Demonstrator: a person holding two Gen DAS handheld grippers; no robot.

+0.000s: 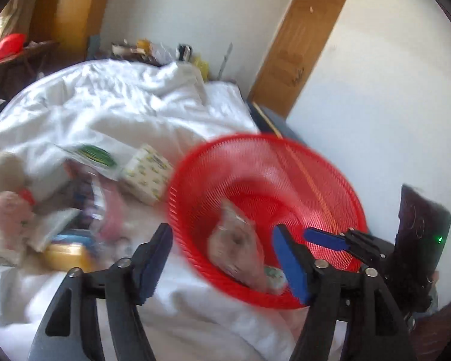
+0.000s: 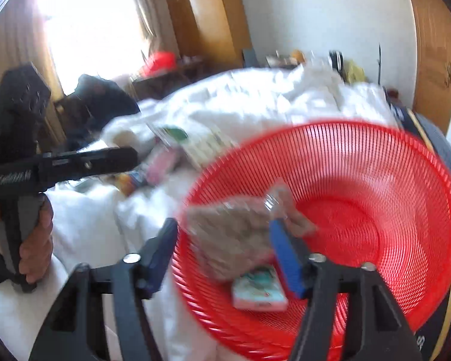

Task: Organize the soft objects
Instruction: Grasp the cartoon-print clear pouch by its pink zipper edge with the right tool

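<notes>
One red basket – two packets inside; both grippers agape, empty.

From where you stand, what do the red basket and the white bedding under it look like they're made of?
The red basket looks like moulded plastic, slightly glossy, going by its thin, even ribs and open slots. The white bedding looks like soft matte fabric, perhaps cotton: it bunches into loose folds. Blur hides the weave.
</notes>
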